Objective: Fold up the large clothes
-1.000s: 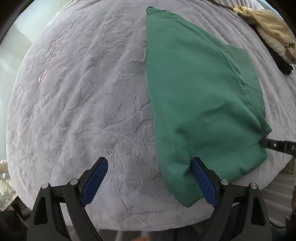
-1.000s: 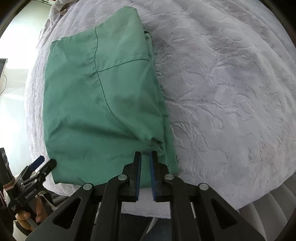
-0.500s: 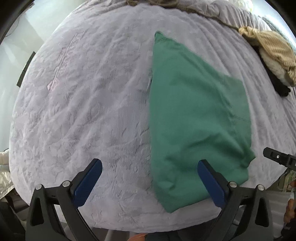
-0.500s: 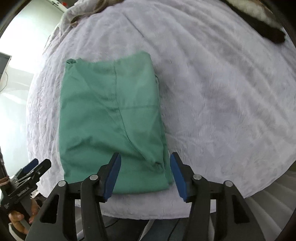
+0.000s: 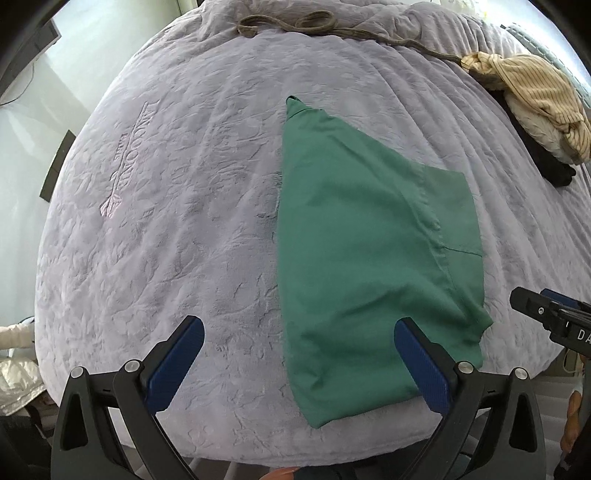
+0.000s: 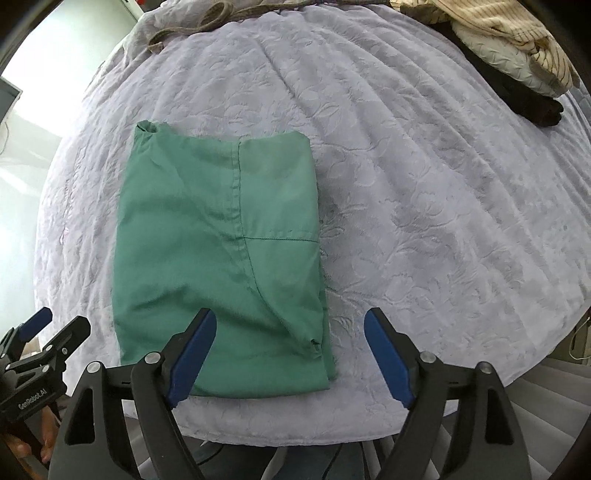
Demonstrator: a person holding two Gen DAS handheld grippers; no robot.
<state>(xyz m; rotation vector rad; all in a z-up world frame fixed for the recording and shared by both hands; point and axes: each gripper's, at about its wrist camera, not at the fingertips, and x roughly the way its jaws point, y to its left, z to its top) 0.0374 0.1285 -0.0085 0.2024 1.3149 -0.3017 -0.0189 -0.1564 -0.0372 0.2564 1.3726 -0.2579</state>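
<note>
A green garment (image 5: 362, 258) lies folded into a flat rectangle on the lavender quilted bed (image 5: 177, 206), near its front edge. It also shows in the right wrist view (image 6: 218, 258), with seams crossing its top layer. My left gripper (image 5: 299, 350) is open and empty, held above the garment's near left edge. My right gripper (image 6: 290, 349) is open and empty, held above the garment's near right corner. Each gripper shows at the edge of the other's view.
A pile of striped cream and black clothes (image 5: 535, 110) lies at the bed's far right, also in the right wrist view (image 6: 517, 48). A brown cord (image 5: 314, 29) lies along the far edge. The bed's front edge (image 6: 295, 428) drops off just below the grippers.
My right gripper opened and let go of the garment's near corner. Both grippers pulled back and up from the bed, so more of it shows. The garment stays folded.
</note>
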